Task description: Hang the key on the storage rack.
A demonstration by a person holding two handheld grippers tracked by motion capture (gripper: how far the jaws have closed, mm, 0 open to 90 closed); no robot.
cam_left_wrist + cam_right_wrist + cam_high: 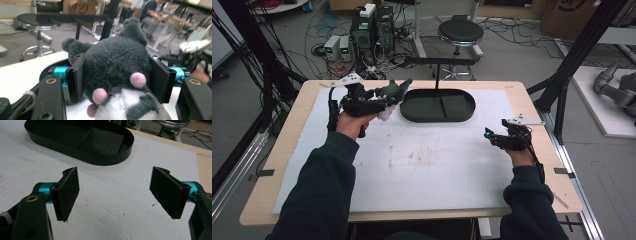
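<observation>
Two grippers work over the table [297, 150], and the job in hand looks like carrying a plush toy [117, 75] to the black oval tray [412, 116] that sits at the middle of the far edge of the white mat [422, 165]. The left gripper [393, 96] is clenched on the toy: in the left gripper view its two black pads press into the grey fur on either side of the head, with the pink cheeks and white belly hanging below the jaws. In the high view the toy is held off the mat near the far left part of the tabletop, just beside the tray's left end and not yet over it. The right gripper [490, 135] rests near the right edge of the mat with its jaws spread wide and nothing between them; the right gripper view shows bare mat and the tray [82, 157] ahead.

Risk lies mostly in the grip. Soft fur gives under the pads, so the toy could slide out if it is swung quickly, and it would land on the mat short of the tray. The hanging body could also catch the tray's near wall and push the light tray along the mat. Letting go too early, with the toy half over the rim, would leave it draped across the wall rather than inside a compartment.
</observation>
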